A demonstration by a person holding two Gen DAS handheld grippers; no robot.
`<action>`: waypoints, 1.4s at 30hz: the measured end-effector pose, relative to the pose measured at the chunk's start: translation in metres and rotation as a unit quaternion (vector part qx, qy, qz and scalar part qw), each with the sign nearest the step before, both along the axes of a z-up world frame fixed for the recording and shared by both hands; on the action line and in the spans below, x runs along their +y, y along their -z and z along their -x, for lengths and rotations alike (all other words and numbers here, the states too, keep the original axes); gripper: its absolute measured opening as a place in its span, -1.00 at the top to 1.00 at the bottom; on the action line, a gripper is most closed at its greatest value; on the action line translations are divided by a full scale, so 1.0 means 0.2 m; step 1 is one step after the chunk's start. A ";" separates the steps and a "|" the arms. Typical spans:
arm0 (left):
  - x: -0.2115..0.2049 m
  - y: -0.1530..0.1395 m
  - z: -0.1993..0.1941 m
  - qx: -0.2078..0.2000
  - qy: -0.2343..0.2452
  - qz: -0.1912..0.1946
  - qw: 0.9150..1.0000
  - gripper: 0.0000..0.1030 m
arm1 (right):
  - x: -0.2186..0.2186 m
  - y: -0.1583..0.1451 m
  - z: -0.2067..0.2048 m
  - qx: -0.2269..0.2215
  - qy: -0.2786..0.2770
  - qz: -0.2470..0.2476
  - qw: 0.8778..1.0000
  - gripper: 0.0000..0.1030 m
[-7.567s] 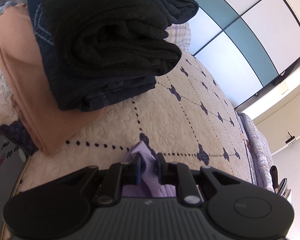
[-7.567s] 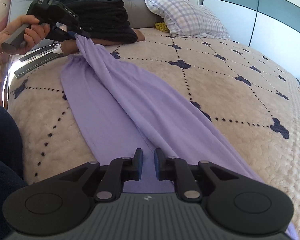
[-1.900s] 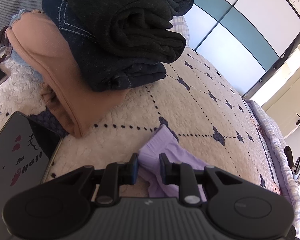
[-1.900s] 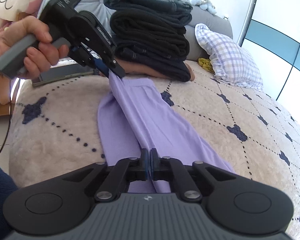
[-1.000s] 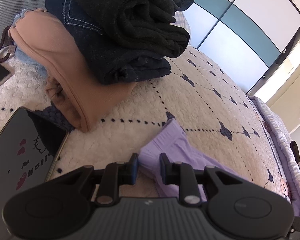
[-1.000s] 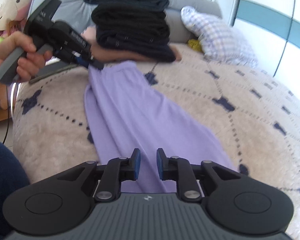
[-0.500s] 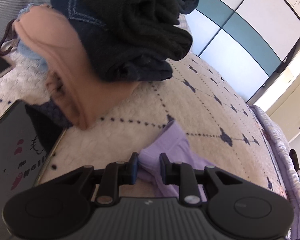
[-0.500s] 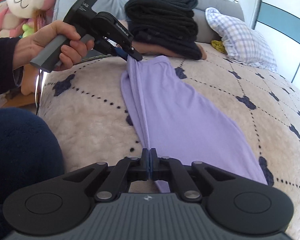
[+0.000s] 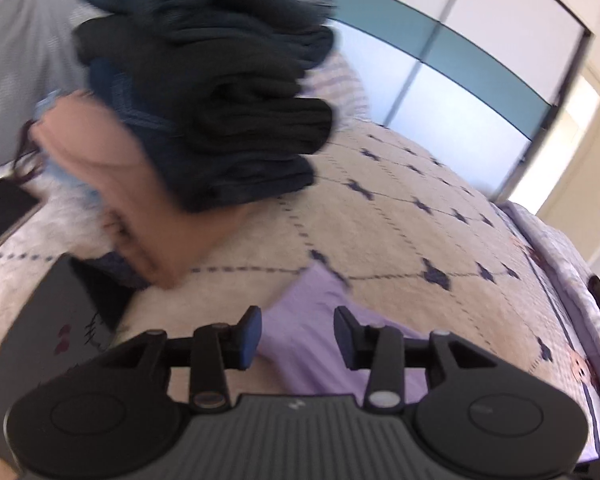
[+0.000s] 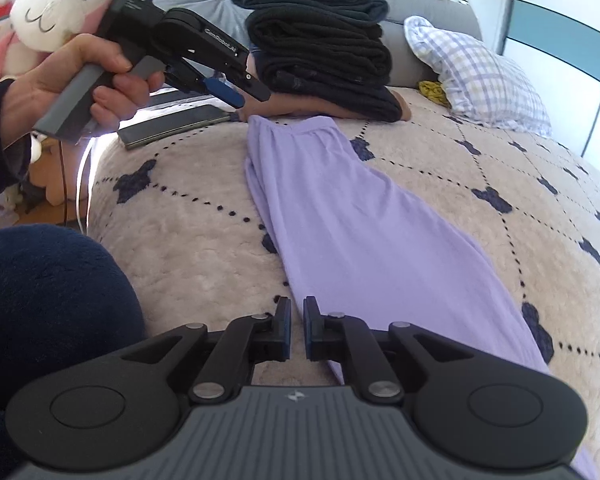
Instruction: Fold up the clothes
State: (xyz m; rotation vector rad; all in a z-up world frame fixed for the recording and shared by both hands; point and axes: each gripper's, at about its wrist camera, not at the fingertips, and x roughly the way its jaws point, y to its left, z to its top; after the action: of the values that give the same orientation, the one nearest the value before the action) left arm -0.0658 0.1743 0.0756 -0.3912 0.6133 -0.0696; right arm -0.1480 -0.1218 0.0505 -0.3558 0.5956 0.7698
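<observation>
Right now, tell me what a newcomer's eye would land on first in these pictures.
First, the long purple garment lying flat along the cream quilt, released by both grippers. Behind its far end rises a stack of dark folded clothes. At upper left, the left gripper hangs open just above the garment's far end, with a white plush toy behind it.

Trousers [image 10: 356, 216] flat on bed [image 10: 520, 168]; folded stack [image 10: 320, 52] behind waistband; phone [image 10: 172, 126] left.

A: Non-task items?
B: Cream quilt [image 10: 480, 168] with navy motifs. Plaid pillow [image 10: 480, 80] against grey headboard [image 10: 432, 12]. White plush toy [image 10: 60, 4] far left.
A: Electronics?
B: Two dark tablets [image 10: 172, 124] at quilt edge. Glass-panel wardrobe [image 9: 460, 64] behind.
</observation>
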 end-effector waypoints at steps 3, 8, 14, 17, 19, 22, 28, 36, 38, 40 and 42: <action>-0.11 0.09 -0.07 0.034 0.030 0.004 0.999 0.16 | -0.11 -0.03 0.03 0.001 0.049 -0.034 0.998 0.81; -0.15 0.23 -0.08 0.066 0.016 -0.023 0.997 0.39 | -0.53 -0.01 0.22 0.016 0.225 -0.094 0.970 0.72; -0.22 0.11 -0.01 0.045 0.023 -0.047 0.998 0.37 | -1.15 0.08 0.53 0.055 0.445 -0.194 0.872 0.69; -0.31 0.07 0.02 0.033 0.049 -0.064 0.996 0.32 | -1.39 0.13 0.66 0.051 0.530 -0.257 0.806 0.65; -0.37 0.10 0.00 0.044 0.064 -0.074 0.994 0.32 | -1.48 0.15 0.71 0.039 0.564 -0.292 0.771 0.65; -0.41 0.19 -0.03 0.072 0.069 -0.075 0.992 0.32 | -1.57 0.20 0.73 0.046 0.602 -0.325 0.728 0.66; -0.44 0.23 0.00 0.068 0.075 -0.095 0.990 0.32 | -1.57 0.22 0.77 0.051 0.628 -0.355 0.691 0.73; -0.62 0.09 0.08 0.020 0.168 -0.095 0.981 0.33 | -1.44 0.27 0.66 0.108 0.546 -0.406 0.725 0.72; -0.70 0.07 0.07 0.025 0.208 -0.100 0.973 0.32 | -1.37 0.28 0.60 0.121 0.524 -0.407 0.738 0.73; -0.80 0.07 0.07 0.032 0.241 -0.118 0.963 0.32 | -1.28 0.29 0.54 0.132 0.506 -0.406 0.750 0.72; -0.86 0.07 0.08 0.035 0.269 -0.133 0.953 0.32 | -1.20 0.30 0.47 0.142 0.487 -0.405 0.761 0.72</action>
State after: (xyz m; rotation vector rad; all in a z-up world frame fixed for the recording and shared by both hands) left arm -0.0813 0.0014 0.0615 0.0438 0.7752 -0.4909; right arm -0.2422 -0.3623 -0.0090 0.8656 0.5722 -0.0070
